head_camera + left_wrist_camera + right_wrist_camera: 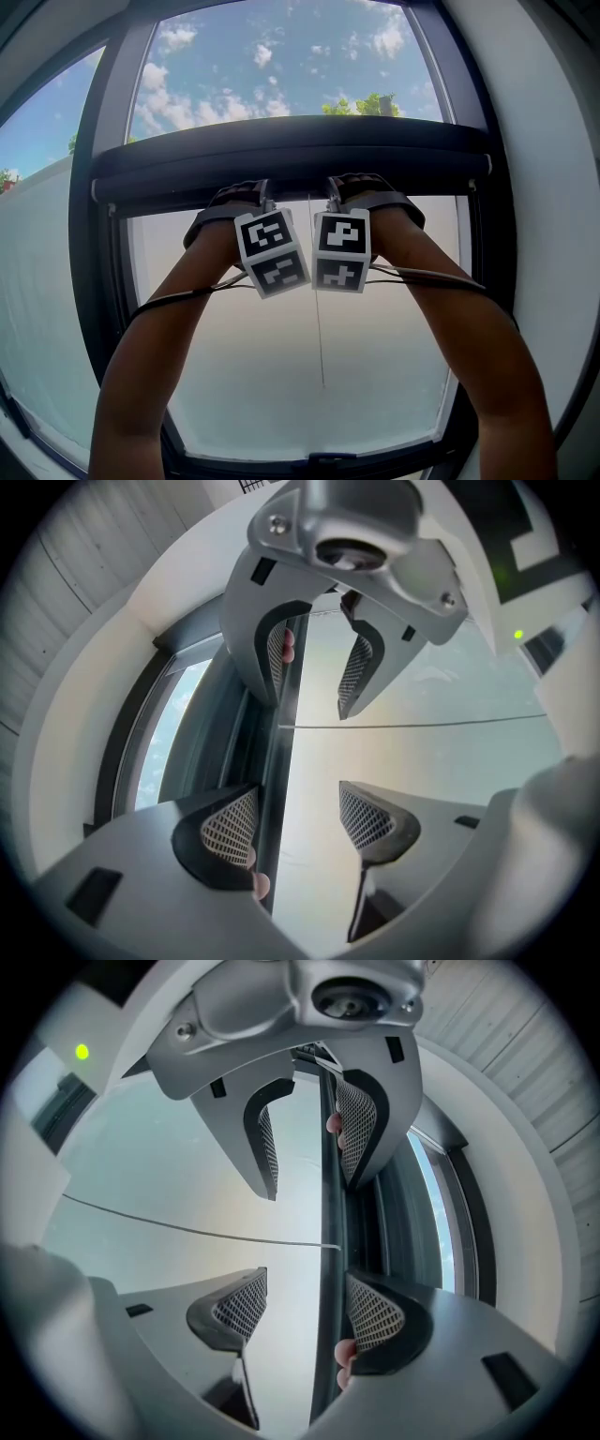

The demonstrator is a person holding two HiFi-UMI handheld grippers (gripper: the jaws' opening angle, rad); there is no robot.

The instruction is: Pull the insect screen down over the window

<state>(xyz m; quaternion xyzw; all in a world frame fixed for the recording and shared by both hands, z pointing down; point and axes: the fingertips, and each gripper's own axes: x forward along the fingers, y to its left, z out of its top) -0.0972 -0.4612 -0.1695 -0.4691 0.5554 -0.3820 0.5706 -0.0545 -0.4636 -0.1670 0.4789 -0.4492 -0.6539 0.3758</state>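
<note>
L gripper point(298, 822), R gripper point(306, 1312) open at long dark insect-screen pull bar point(291, 155).
Jaws wide apart astride bar, no clamp; bar spans upper half of dark window frame point(109, 111).

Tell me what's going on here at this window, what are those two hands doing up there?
A person is reaching up to a window with a tool in each hand. The left tool and the right tool both sit at the dark bar of the insect screen, which spans the upper part of the window. Each tool has the bar's edge between its jaws, but the jaws stand apart, not clamped. A thin cord hangs below the bar.
</note>
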